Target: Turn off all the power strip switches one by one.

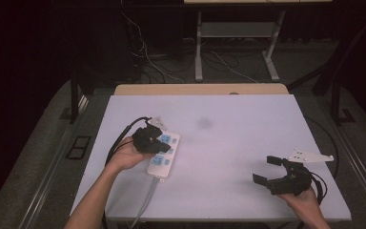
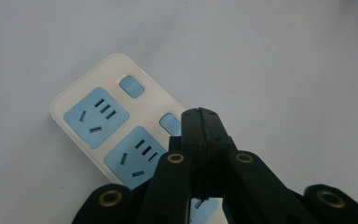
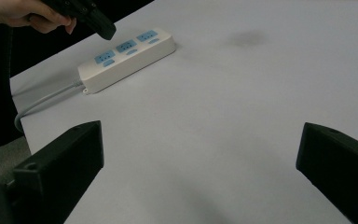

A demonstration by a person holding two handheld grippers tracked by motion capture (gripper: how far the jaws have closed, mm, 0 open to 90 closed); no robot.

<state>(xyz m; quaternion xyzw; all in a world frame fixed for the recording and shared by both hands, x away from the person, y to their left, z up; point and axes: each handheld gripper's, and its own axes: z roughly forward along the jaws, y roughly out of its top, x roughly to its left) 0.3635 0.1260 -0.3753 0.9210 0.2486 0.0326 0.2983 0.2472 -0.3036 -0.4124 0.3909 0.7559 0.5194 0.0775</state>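
Observation:
A white power strip point(image 1: 163, 155) with blue sockets and blue switches lies on the left of the white table point(image 1: 228, 143); its grey cable point(image 1: 145, 200) runs off the near edge. My left gripper point(image 1: 156, 141) hovers over the strip, shut with nothing between its jaws. In the left gripper view its closed tips point(image 2: 200, 115) sit over a blue switch of the strip point(image 2: 93, 116), where small red lights glow. In the right gripper view the left gripper point(image 3: 103, 27) hangs just above the strip point(image 3: 130, 56), apart from it. My right gripper point(image 1: 263, 168) rests open and empty at the near right point(image 3: 200, 154).
A faint dark smudge point(image 1: 204, 123) marks the table's far middle. The strip's cable point(image 3: 42, 100) curls over the near edge. Beyond the table's far edge stand a metal frame point(image 1: 198, 47) and loose floor cables point(image 1: 147, 62). Bare table surface lies between the two grippers.

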